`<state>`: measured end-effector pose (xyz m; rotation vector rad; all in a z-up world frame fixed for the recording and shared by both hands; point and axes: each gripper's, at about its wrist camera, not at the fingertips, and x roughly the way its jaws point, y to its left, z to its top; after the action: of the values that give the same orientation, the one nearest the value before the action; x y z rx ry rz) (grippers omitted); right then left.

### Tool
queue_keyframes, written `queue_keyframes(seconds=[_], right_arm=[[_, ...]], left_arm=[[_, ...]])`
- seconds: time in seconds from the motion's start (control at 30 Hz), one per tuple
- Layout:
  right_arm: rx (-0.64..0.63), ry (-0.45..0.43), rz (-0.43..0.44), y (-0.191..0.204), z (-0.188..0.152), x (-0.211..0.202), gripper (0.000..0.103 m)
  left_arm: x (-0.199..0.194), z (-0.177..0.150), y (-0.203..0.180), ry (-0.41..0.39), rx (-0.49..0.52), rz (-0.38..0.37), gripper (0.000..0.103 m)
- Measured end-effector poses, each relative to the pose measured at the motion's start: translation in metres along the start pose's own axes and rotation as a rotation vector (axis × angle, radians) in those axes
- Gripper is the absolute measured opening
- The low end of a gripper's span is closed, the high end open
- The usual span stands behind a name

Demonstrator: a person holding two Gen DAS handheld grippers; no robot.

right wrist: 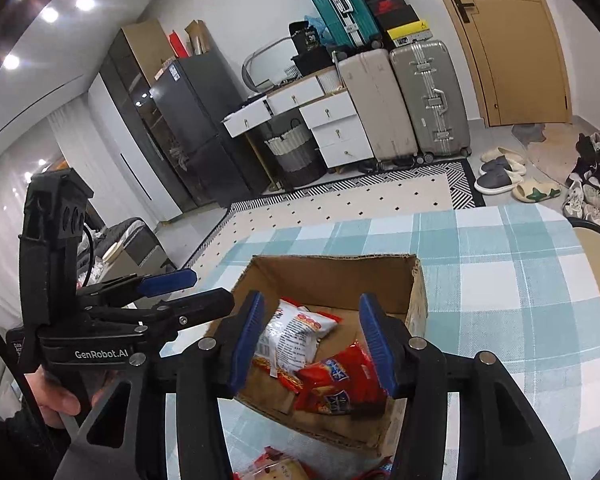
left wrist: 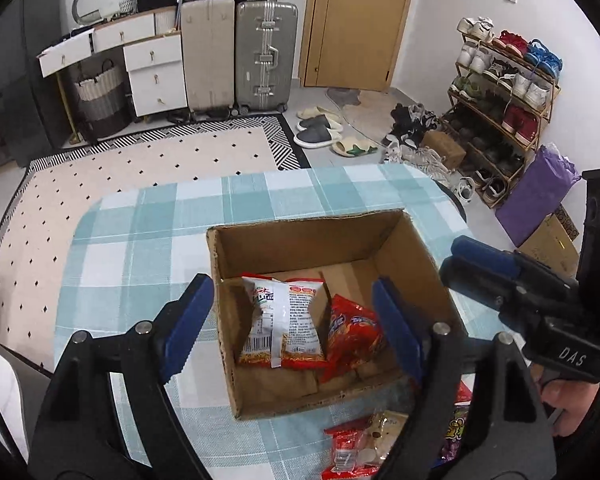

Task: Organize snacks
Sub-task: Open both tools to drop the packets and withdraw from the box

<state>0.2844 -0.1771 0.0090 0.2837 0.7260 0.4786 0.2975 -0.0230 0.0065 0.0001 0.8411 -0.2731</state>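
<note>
The left gripper (left wrist: 300,320), black-framed with blue ribbed pads, stands wide apart over the open brown cardboard box (left wrist: 260,236), its pads touching nothing; one finger hangs outside the box's left wall and the other over its inside. Between and below those fingers, inside the box, a white-and-red printed snack packet (left wrist: 282,320) leans on its edge with its barcode side towards the camera, and a red crinkled foil snack packet (left wrist: 352,328) lies against its right side, touching it. The right gripper (right wrist: 312,344), of the same black and blue build, has its jaws parted by a moderate gap above the near side of the same box (right wrist: 336,268); the pads look clear of both packets below, though the red packet (right wrist: 340,380) sits close under the right pad and the view is too foreshortened to be sure. The white packet (right wrist: 292,332) lies behind it, tilted towards the box's far left corner. The box rests on a table covered by a teal-and-white checked tablecloth (left wrist: 140,240). Just outside the box's near wall, more wrapped snacks (left wrist: 360,448) lie loose on the cloth, red and clear wrappers among them. A hand (right wrist: 56,396) grips the left gripper's handle
</note>
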Motion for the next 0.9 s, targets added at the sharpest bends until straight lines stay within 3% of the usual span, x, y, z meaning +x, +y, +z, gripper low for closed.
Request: queue_keyframes(seconds=[0.2, 0.43, 0.53, 0.63, 0.9], right_arm=[[-0.038, -0.061, 0.016, 0.021, -0.007, -0.039, 0.054], [-0.109, -0.151, -0.027, 0.050, -0.026, -0.088, 0.096], [-0.142, -0.196, -0.018, 0.062, -0.038, -0.109, 0.097], [-0.147, -0.226, 0.014, 0.071, -0.050, -0.125, 0.098], [-0.159, -0.288, 0.041, 0.090, -0.092, -0.166, 0.102]], left_arm=[[-0.051, -0.026, -0.004, -0.095, 0.022, 0.054, 0.080], [-0.107, -0.057, -0.009, -0.165, 0.006, 0.066, 0.086], [-0.127, -0.071, -0.014, -0.195, 0.023, 0.114, 0.089], [-0.147, -0.085, -0.019, -0.223, 0.031, 0.132, 0.103], [-0.198, -0.125, -0.025, -0.301, 0.016, 0.146, 0.103]])
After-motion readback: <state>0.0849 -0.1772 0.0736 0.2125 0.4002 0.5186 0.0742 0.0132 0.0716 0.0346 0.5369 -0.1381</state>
